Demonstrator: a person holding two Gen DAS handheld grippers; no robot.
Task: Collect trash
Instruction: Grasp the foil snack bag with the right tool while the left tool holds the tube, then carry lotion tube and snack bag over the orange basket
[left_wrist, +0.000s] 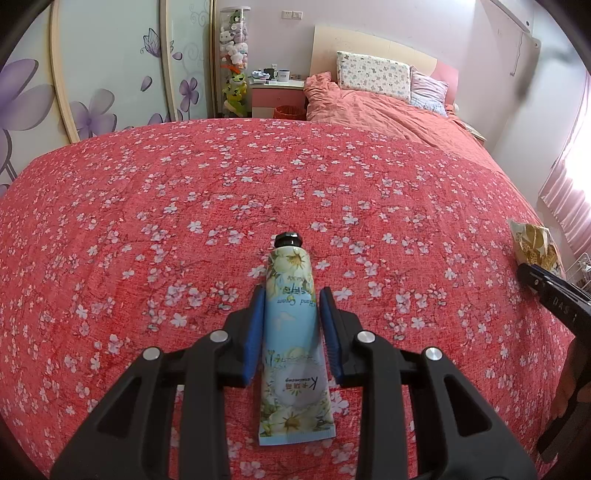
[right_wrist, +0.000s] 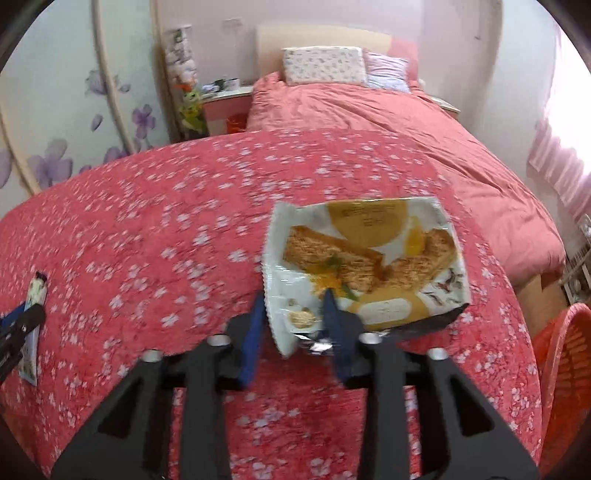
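A blue floral hand cream tube with a black cap lies on the red flowered bedspread. My left gripper straddles the tube, its blue pads close on both sides of the tube. A crumpled snack wrapper with a toast picture sits between the fingers of my right gripper, which looks closed on the wrapper's lower left corner; the view is blurred. The wrapper and right gripper also show at the right edge of the left wrist view. The tube appears at far left of the right wrist view.
An orange plastic basket stands off the bed's right edge. A smaller orange bin sits by the pink nightstand at the back. Pillows and a rumpled quilt lie at the bed's head. A wardrobe lines the left wall.
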